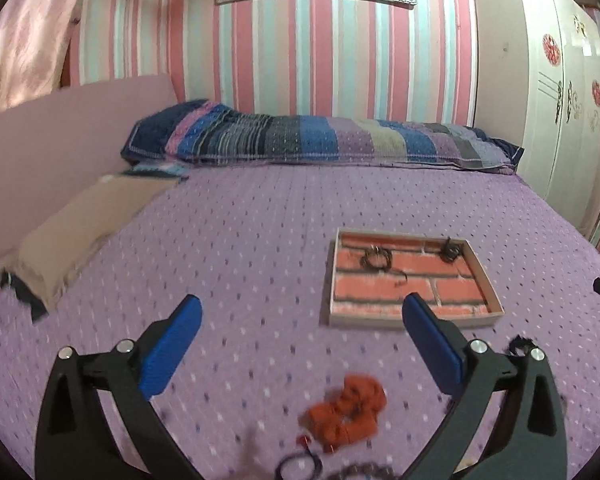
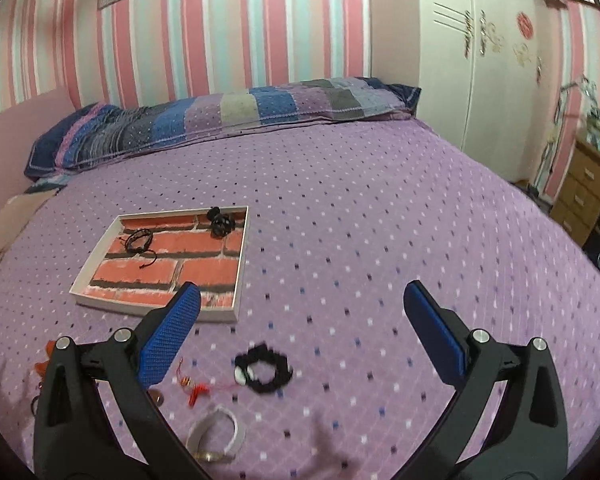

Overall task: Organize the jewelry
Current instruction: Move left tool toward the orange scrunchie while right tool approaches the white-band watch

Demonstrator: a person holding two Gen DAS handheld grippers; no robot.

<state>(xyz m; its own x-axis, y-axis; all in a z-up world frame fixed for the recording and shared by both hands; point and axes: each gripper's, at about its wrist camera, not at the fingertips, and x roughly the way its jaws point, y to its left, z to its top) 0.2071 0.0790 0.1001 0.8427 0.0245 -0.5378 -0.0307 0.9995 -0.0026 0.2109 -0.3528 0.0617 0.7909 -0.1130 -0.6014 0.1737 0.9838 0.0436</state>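
Note:
A shallow brick-patterned tray [image 1: 410, 312] lies on the purple bedspread; it also shows in the right wrist view [image 2: 242, 256]. It holds a dark cord bracelet [image 1: 377, 258] [image 2: 139, 240] and a black beaded piece [image 1: 449, 251] [image 2: 220, 222]. My left gripper [image 1: 302, 320] is open and empty above an orange scrunchie [image 1: 346, 406]. My right gripper [image 2: 302, 308] is open and empty above a black scrunchie [image 2: 265, 368], a red charm string [image 2: 198, 392] and a white bangle [image 2: 218, 434].
A dark ring and chain [image 1: 300, 466] lie at the bottom edge of the left view. A striped pillow [image 1: 320, 140] lies at the headboard and a tan cushion [image 1: 80, 232] on the left. A wardrobe [image 2: 480, 60] and wooden drawers [image 2: 584, 188] stand right of the bed.

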